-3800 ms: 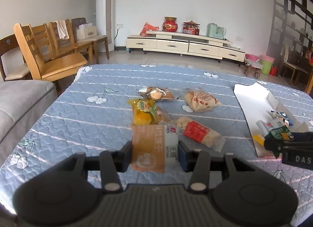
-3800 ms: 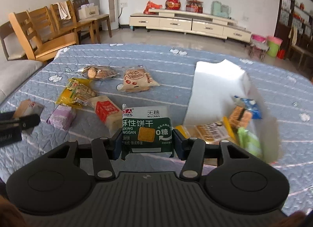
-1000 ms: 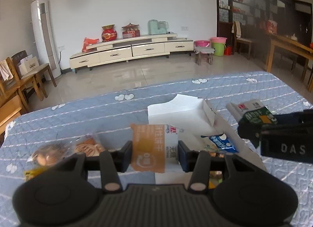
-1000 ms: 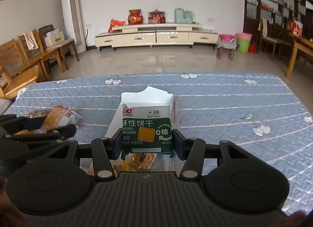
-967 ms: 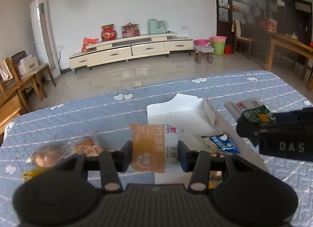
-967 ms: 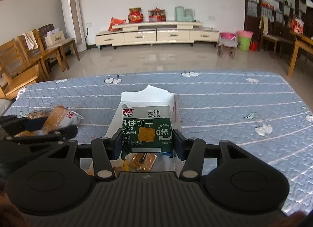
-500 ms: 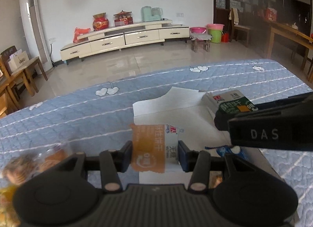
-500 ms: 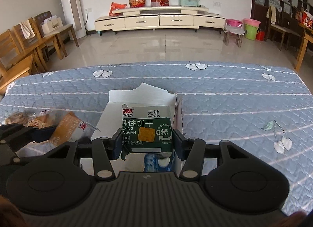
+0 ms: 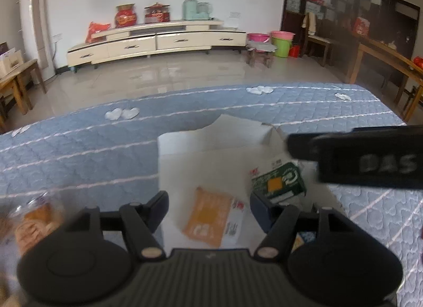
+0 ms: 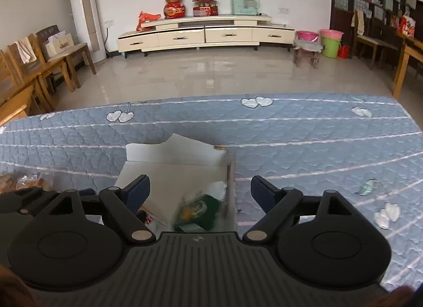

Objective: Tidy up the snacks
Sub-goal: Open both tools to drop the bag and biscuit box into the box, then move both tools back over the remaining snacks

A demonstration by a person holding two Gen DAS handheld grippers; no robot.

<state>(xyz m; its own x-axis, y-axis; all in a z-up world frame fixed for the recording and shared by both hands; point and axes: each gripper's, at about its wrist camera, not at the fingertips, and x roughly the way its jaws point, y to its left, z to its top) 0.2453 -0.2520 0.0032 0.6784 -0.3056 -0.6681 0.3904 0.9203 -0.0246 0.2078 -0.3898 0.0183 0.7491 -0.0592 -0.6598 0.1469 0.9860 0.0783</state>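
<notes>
Opening over the white box [image 10: 169,175], both grippers let go: left gripper [image 9: 208,208] above the orange packet [image 9: 208,217], right gripper [image 10: 200,193] wide above the green packet [image 10: 197,210].

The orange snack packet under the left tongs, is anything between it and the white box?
Nothing visible. The orange snack packet is free of the opening left tongs, over the bare floor of the white box; the green biscuit packet lies aside.

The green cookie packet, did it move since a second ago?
Yes. The green cookie packet has left the right gripper, whose jaws are opening, and dropped lower in the right wrist view, into the white box.
</notes>
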